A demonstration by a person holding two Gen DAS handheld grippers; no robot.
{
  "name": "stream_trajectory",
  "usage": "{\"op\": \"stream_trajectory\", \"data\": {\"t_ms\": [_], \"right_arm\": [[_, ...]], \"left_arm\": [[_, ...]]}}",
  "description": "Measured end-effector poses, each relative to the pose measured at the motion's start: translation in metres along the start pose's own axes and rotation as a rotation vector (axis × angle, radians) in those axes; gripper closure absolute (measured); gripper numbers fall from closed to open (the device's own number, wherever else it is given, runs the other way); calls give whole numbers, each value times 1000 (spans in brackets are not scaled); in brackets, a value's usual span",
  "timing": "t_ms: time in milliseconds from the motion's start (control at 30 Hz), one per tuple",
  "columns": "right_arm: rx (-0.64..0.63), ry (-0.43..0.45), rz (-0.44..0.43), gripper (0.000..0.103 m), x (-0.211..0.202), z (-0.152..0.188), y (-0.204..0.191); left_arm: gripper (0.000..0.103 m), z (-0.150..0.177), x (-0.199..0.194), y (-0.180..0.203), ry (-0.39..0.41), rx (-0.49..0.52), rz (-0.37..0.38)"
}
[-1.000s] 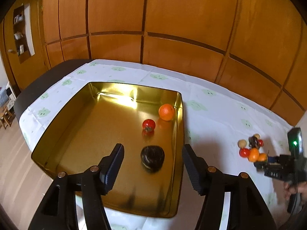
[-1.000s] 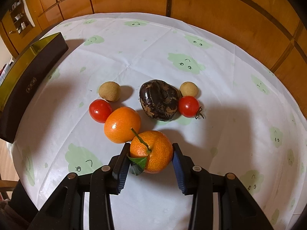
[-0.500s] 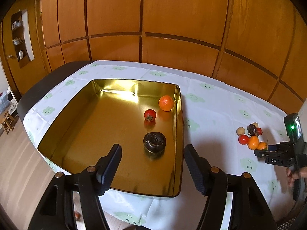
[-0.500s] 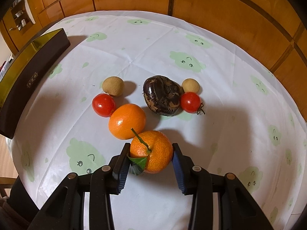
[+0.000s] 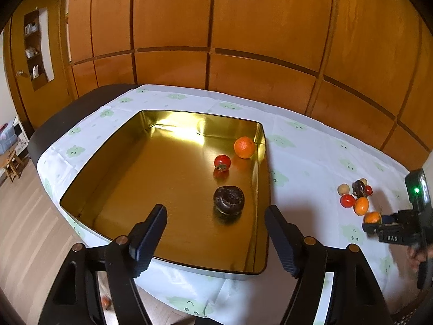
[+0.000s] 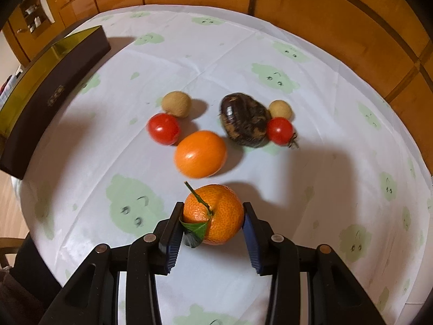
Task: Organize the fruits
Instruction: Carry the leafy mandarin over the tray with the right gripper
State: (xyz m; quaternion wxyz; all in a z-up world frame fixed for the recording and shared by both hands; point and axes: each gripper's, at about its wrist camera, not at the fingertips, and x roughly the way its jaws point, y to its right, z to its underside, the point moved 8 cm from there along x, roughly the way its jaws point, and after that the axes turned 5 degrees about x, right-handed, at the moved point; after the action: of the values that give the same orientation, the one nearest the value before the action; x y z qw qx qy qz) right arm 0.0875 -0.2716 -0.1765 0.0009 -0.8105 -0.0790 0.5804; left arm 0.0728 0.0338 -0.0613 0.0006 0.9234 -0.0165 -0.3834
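Fruits are split between two spots right now, so I'd call this maybe a third done. Inside the gold tin (image 5: 113, 178) there's already a smooth orange (image 5: 244, 147) near the far right corner, a cherry tomato (image 5: 222, 162) just beside it, and a dark wrinkly fruit (image 5: 229, 200) closer to the near edge. All three sit apart from each other on the right side of the tin; the left half is bare.

The left gripper (image 5: 215, 237) hangs over the near rim with its fingers spread and nothing between them. They've just been opening wider.

Over on the desk (image 6: 338, 162), well apart from the tin, the leftover pile: two tomatoes (image 6: 163, 129), two small tan round ones (image 6: 176, 103), another dark fruit (image 6: 245, 119) and a smooth orange (image 6: 200, 153). The right gripper (image 6: 212, 223) has its fingers pinching a leafy mandarin (image 6: 213, 214) on both sides, and from its shadow I'd guess it's just off the cloth, though I can't be sure.

So by my count seven pieces left, with the mandarin likely next into the tin.
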Motion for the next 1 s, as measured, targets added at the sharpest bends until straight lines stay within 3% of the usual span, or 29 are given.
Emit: {"op": "stream_trajectory", "data": {"t_ms": [367, 733, 1000], "right_arm": [[-51, 85, -143, 62, -34, -7, -68], [-229, 210, -395, 61, -87, -60, -214], [-360, 165, -434, 61, -71, -66, -290]], "left_arm": [[28, 7, 6, -39, -16, -67, -65], [26, 6, 1, -71, 9, -118, -130], [26, 5, -2, -101, 21, -186, -157]]}}
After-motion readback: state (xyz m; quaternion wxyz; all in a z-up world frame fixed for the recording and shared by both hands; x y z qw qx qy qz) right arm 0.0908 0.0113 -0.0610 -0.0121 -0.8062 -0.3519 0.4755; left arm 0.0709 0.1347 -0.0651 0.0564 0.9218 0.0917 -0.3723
